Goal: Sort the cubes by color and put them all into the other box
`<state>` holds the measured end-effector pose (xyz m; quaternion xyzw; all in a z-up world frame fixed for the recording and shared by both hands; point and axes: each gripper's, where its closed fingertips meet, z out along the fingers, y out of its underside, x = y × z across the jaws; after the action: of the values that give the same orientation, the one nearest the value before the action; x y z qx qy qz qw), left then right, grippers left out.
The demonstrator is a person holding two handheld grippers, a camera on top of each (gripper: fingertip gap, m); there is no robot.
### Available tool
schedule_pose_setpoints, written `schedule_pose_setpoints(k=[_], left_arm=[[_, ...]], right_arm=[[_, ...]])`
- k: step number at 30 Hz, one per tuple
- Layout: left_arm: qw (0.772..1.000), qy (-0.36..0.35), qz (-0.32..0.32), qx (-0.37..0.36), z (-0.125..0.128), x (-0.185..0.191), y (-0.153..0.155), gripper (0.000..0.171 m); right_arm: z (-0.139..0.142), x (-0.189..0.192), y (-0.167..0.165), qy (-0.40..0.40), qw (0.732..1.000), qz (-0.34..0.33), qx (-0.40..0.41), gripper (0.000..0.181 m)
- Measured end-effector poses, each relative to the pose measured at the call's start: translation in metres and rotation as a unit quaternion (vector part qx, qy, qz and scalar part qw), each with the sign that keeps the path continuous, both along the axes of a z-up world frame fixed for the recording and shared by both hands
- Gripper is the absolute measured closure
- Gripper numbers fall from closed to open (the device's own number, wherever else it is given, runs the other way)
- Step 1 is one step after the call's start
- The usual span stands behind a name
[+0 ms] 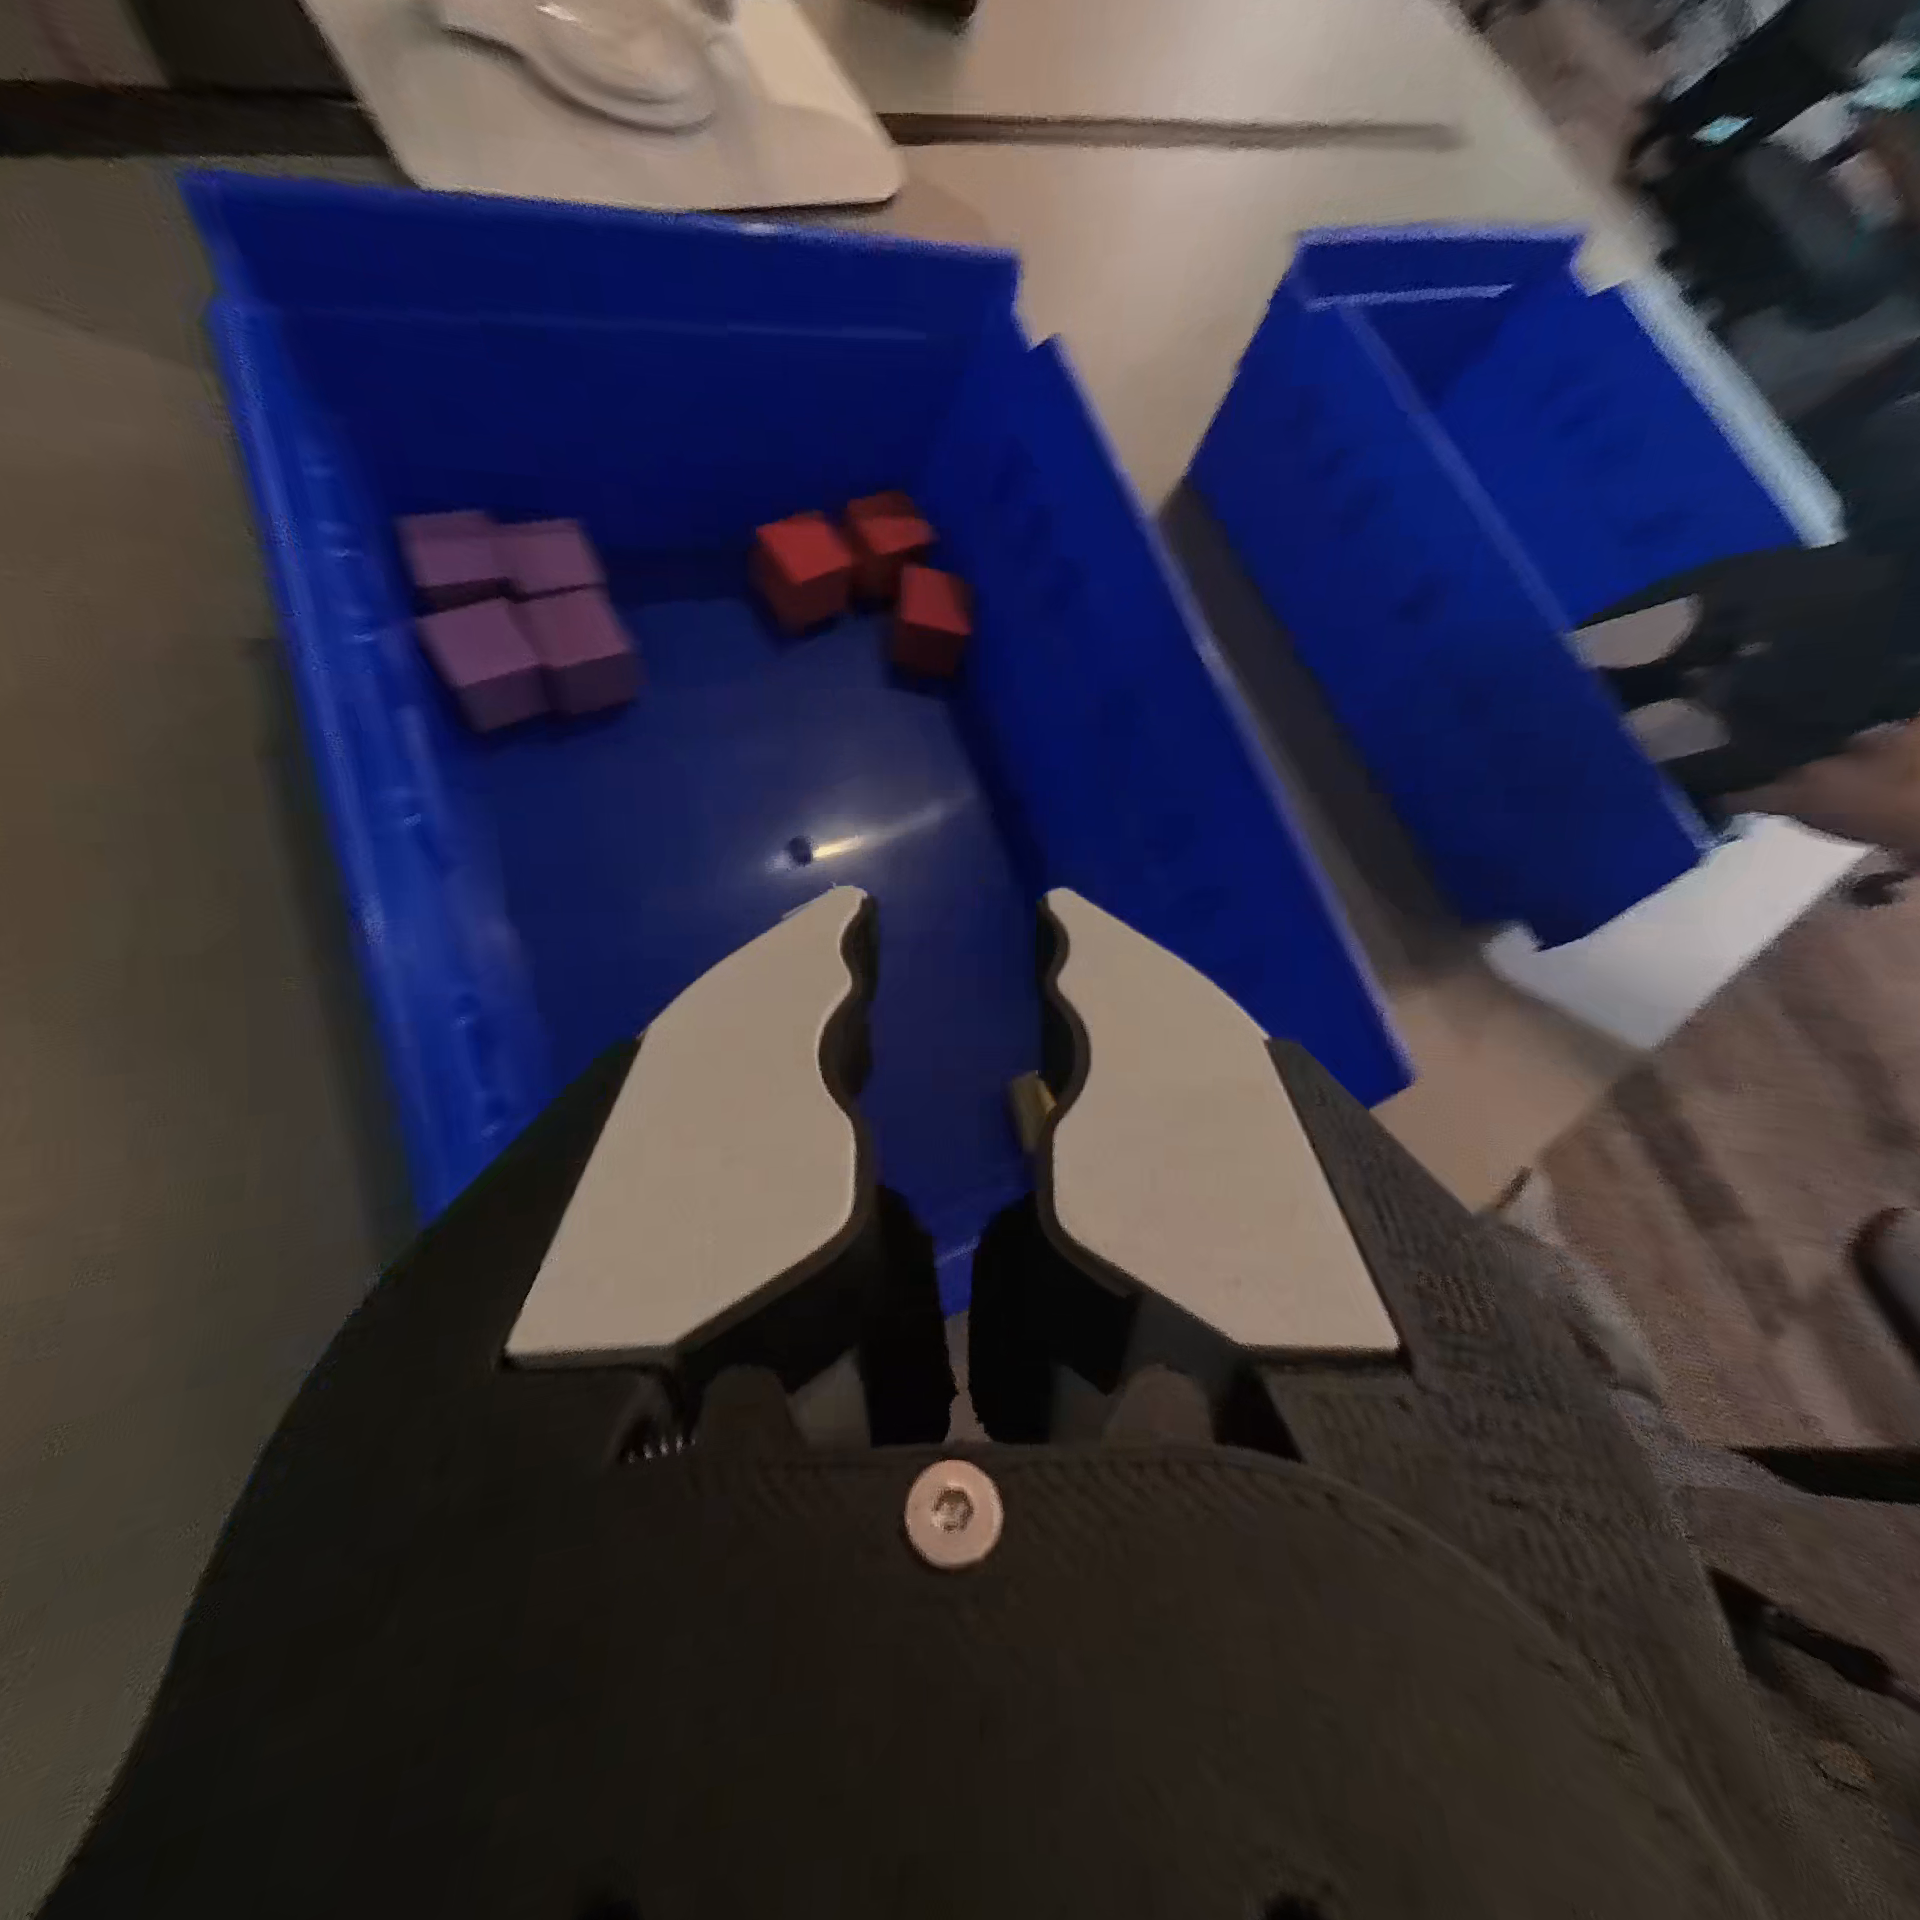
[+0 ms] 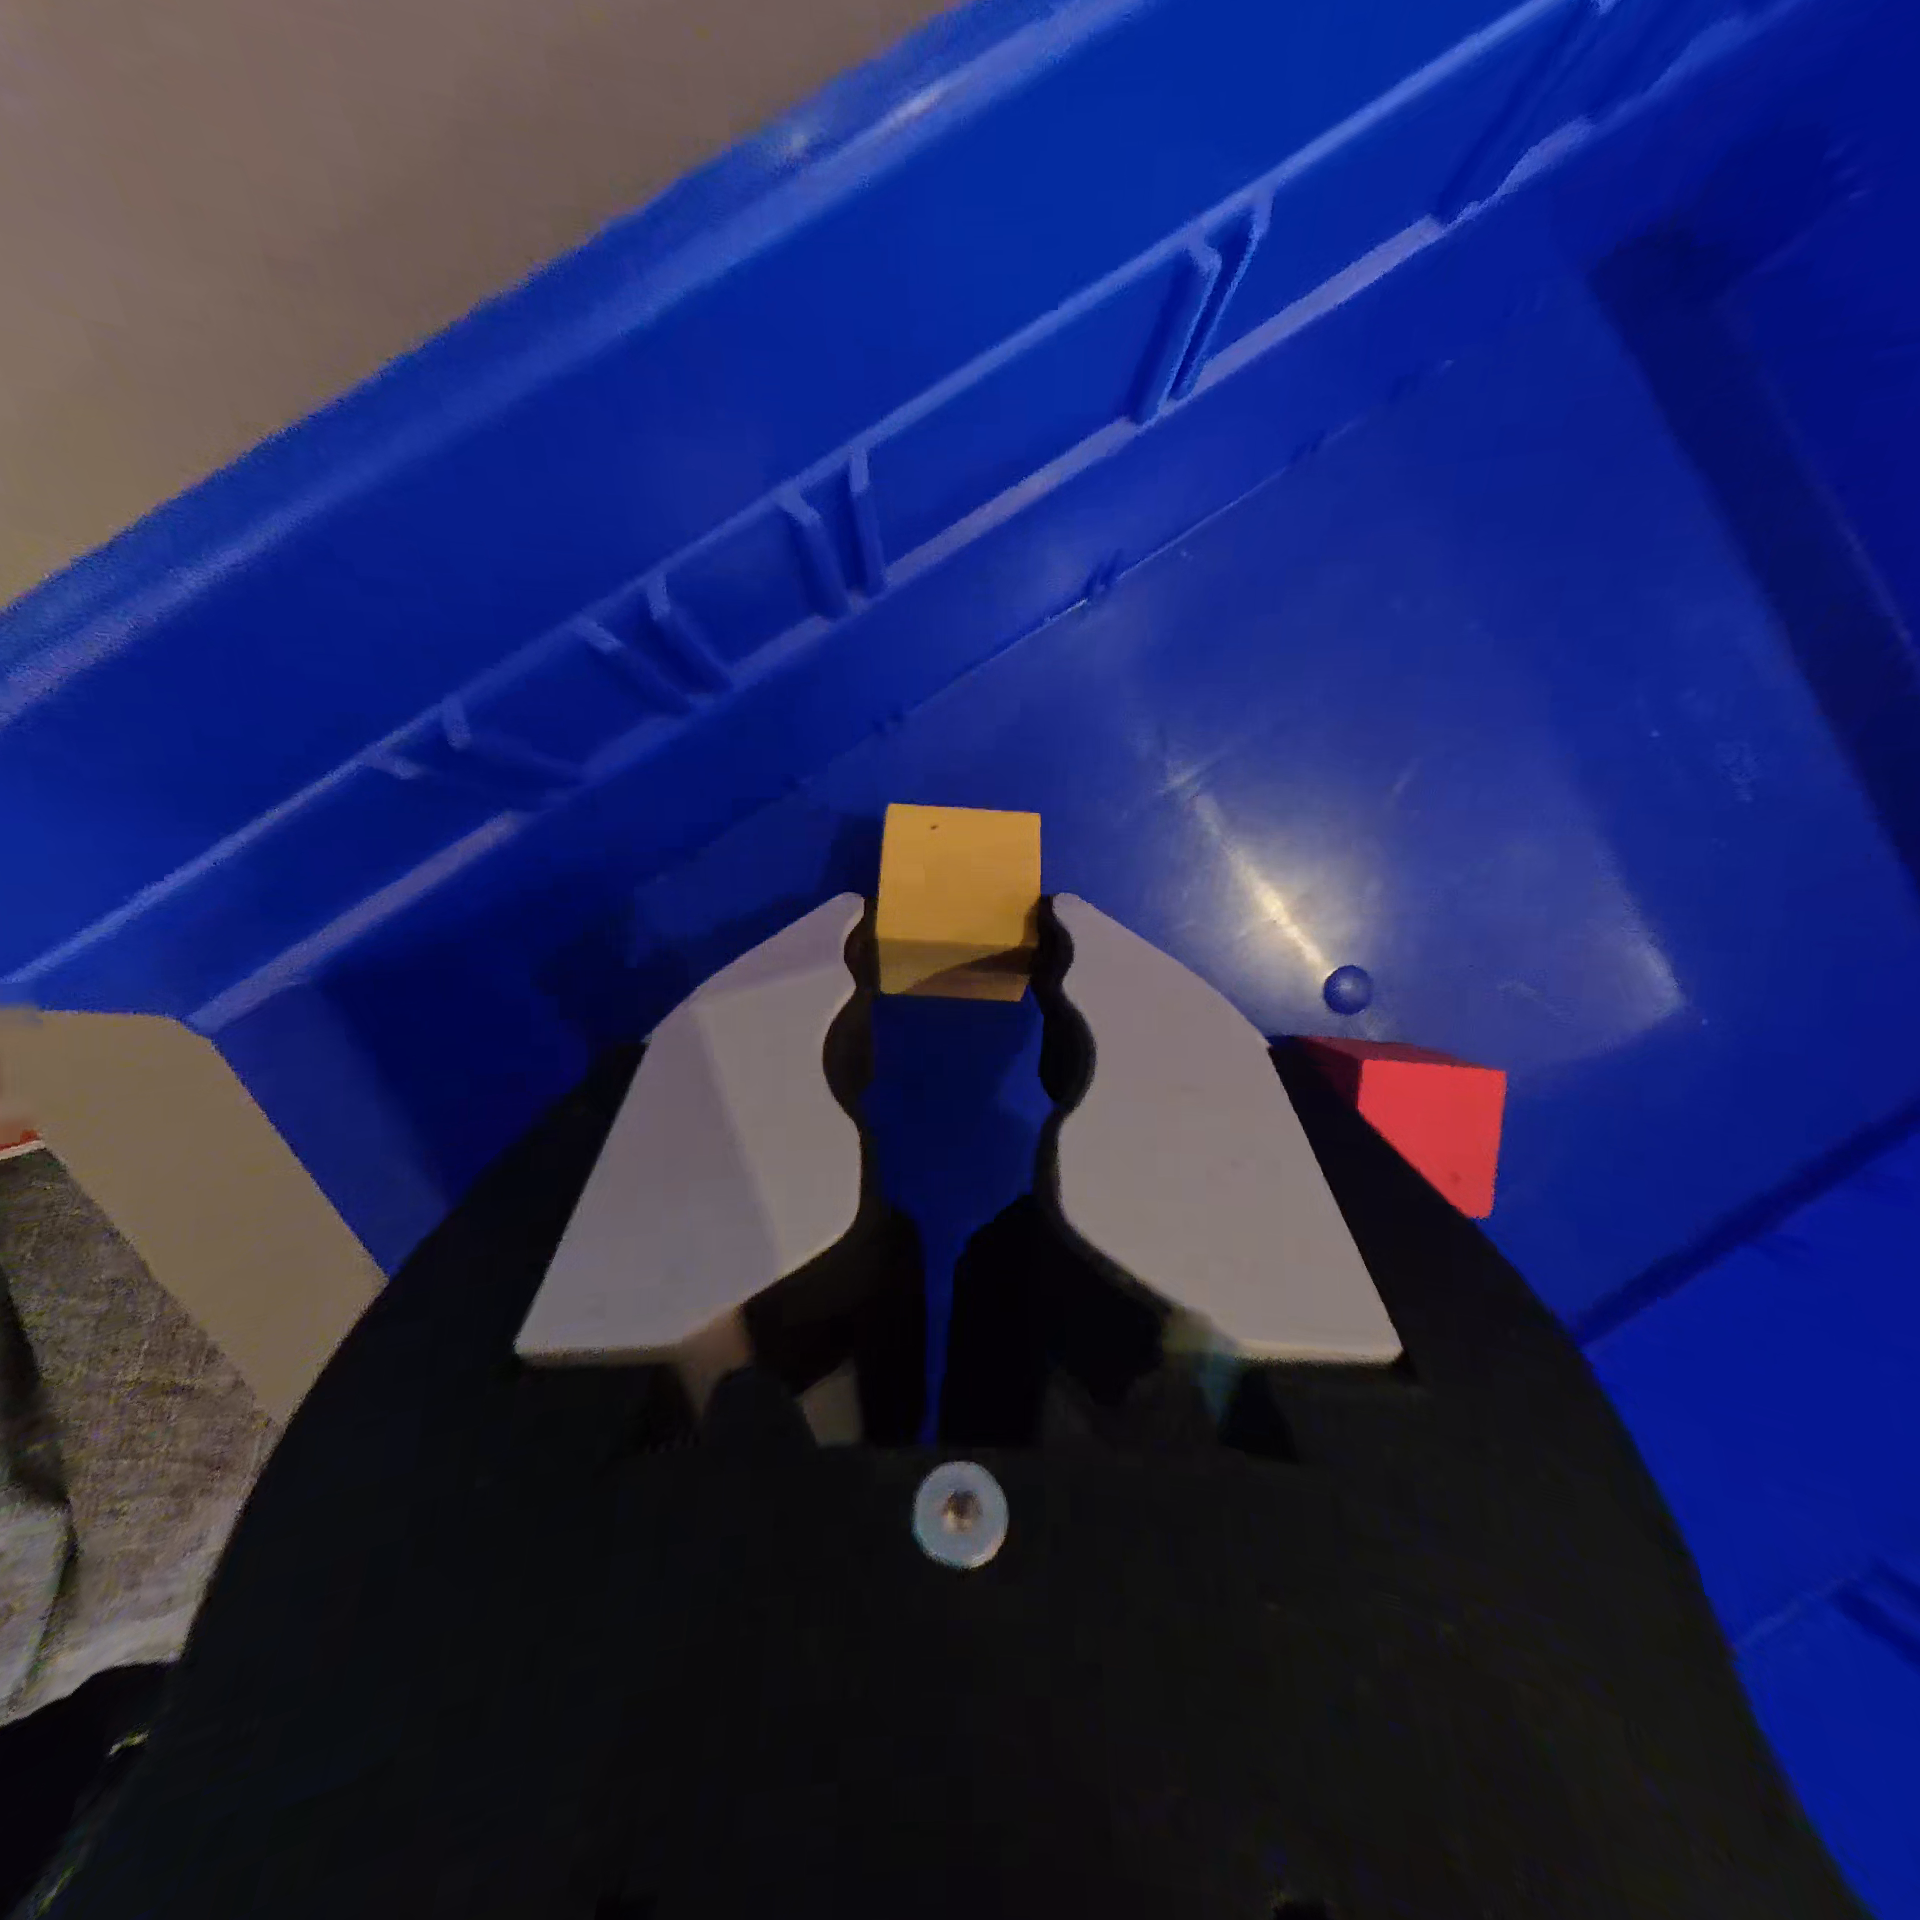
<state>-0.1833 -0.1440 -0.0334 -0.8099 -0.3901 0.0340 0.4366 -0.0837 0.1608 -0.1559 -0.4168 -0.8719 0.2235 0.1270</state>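
Right hand-held gripper [image 2: 958,940] clamped on 1 yellow cube [image 2: 956,899], tips only, above the floor of a blue bin [image 2: 1455,665]. 1 red cube [image 2: 1429,1122] at 3 o'clock.

Left hand-held gripper [image 1: 956,914] apart, empty, over another bin [image 1: 582,343]: 4 purple cubes [image 1: 514,618] at 11 o'clock, 3 red [image 1: 862,577] at 12.

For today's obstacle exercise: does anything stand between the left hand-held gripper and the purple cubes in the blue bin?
Nothing visible does. The left hand-held gripper is open over bare bin floor; the purple cubes lie ahead to its left, the red cubes off to the right.
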Motion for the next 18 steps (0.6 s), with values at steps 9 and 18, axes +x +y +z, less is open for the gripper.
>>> schedule_pose_setpoints(k=[9, 18], left_arm=[[0.965, -0.112, -0.005, -0.238, -0.082, 0.008, -0.029, 0.131], [0.937, -0.133, 0.012, -0.322, -0.104, 0.002, -0.037, 0.13]], right_arm=[[0.019, 0.003, 0.003, 0.017, 1.0, -0.01, 0.004, 0.13], [0.087, 0.008, -0.006, 0.16, 0.987, -0.015, -0.033, 0.143]])
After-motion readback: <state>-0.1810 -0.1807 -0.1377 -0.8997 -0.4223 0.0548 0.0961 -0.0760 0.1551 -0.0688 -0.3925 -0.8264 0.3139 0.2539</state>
